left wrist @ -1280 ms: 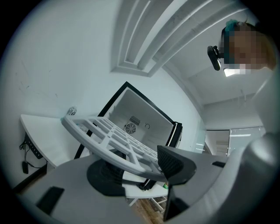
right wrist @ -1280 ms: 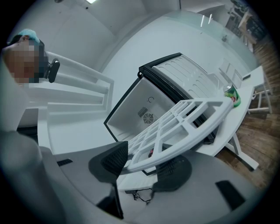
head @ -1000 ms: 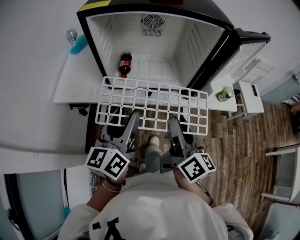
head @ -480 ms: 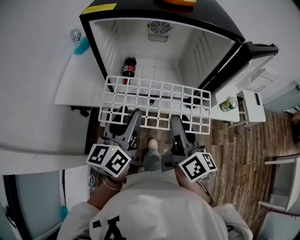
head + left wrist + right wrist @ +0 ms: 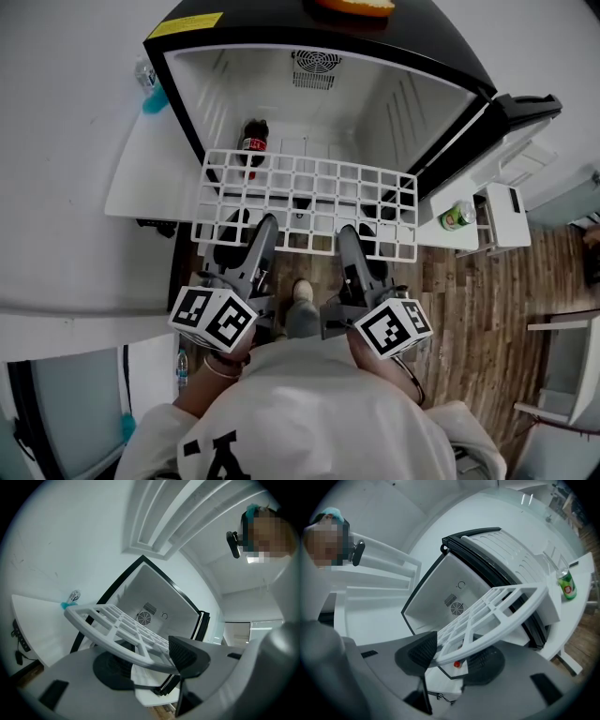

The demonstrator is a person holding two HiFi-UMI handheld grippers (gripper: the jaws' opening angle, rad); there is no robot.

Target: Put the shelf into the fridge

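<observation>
Head view: the shelf (image 5: 305, 199), a flat white grid of rectangular cells with a thicker rim bar, is held about level. Its long axis runs crosswise, parallel to the mouth of the open fridge (image 5: 192, 112), and its far edge is just at the opening. The fridge lies straight ahead of both claws. The left claw (image 5: 246, 246) and right claw (image 5: 361, 251) each grip the near long edge, one either side of centre, neither nearer the fridge. A cola bottle (image 5: 251, 141) stands inside at the left, below the shelf's far left corner. Left gripper view: the jaws pinch the rim bar and the grid runs away toward the rear fan (image 5: 149, 609). Right gripper view: the jaws are likewise clamped on the rim. Judgement: the next move is a straight push forward, kept square so the short ends meet the side-wall ribs (image 5: 398, 94).
</observation>
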